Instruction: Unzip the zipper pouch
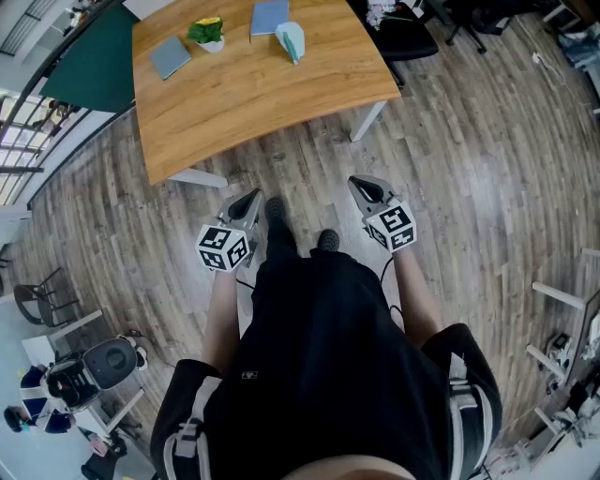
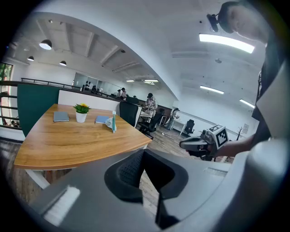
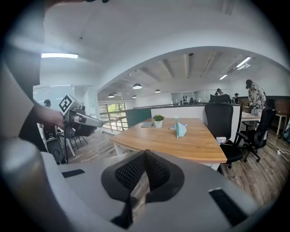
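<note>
I had not started the unzipping yet. I stood on the wood floor, back from the surface, with both claws up in the air in front of me. The left claw was squeezed tight with nothing in it. The right claw was tight and empty too.

The zipper pouch lay on the right half of the surface, away from the near edge, just beside a blue book. A little plant and a grey book sat further left.

I think my next move was to step up to the surface, open both claws, hold the pouch with one and catch the zip tab with the other.

The pouch looked very small. I could not see its zip tab, or tell if the zip was shut. The head view cut off the far edge of the surface.
</note>
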`<state>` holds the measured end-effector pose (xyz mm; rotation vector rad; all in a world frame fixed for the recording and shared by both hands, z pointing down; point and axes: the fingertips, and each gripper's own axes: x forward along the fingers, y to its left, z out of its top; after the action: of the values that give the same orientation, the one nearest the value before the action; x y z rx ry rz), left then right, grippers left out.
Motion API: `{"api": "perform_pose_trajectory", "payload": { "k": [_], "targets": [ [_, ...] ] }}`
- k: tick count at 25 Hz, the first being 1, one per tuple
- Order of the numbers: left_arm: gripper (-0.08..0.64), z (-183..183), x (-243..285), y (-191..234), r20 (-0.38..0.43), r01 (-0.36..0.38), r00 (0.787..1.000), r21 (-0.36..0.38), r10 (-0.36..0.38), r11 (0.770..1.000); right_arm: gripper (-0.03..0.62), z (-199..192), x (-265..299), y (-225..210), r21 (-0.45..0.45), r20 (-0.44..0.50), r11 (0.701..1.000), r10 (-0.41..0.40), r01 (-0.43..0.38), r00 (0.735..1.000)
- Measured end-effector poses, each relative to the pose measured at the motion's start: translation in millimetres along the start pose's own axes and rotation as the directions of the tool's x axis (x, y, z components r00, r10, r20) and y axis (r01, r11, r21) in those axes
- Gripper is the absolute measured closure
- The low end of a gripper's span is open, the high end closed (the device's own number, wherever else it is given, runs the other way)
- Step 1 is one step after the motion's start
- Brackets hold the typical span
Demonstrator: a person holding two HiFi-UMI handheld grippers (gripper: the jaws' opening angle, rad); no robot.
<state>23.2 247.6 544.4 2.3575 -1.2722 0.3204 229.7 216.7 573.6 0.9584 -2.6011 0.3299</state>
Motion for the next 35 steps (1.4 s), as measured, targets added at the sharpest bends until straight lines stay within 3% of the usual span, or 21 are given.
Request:
{"api": "perform_pose_trajectory", "payload": {
  "k": [12,17,26,35],
  "targets": [
    [0.561,8.4,18.7,-21.0,0.011,0.018,1.0,0.03,-0.018,0.999,0.589,-7.6,-13.1,-10.2,-0.033,-0.035,0.999,0.007,-0.008,0.999],
    [0.561,14.9,21.2,-19.1,0.029,0.01,1.0,0.037,-0.011,0.999,0.589,2.5,-19.0,-12.0,-0.012,0.028,1.0,0.024,-0.024,0.999],
    [0.56,27.0,21.4,-7.2,0.047,-0.001,0.999,0.062,-0.002,0.998,0.586,19.6,-10.1,-18.1,-0.049,0.059,0.999,-0.003,0.006,0.998],
    [0.514,39.1,23.6,1.6,0.061,-0.003,0.998,0.083,-0.002,0.997,0.535,30.2,-6.3,-24.1,-0.06,0.091,0.997,-0.033,0.038,0.995]
  ]
}}
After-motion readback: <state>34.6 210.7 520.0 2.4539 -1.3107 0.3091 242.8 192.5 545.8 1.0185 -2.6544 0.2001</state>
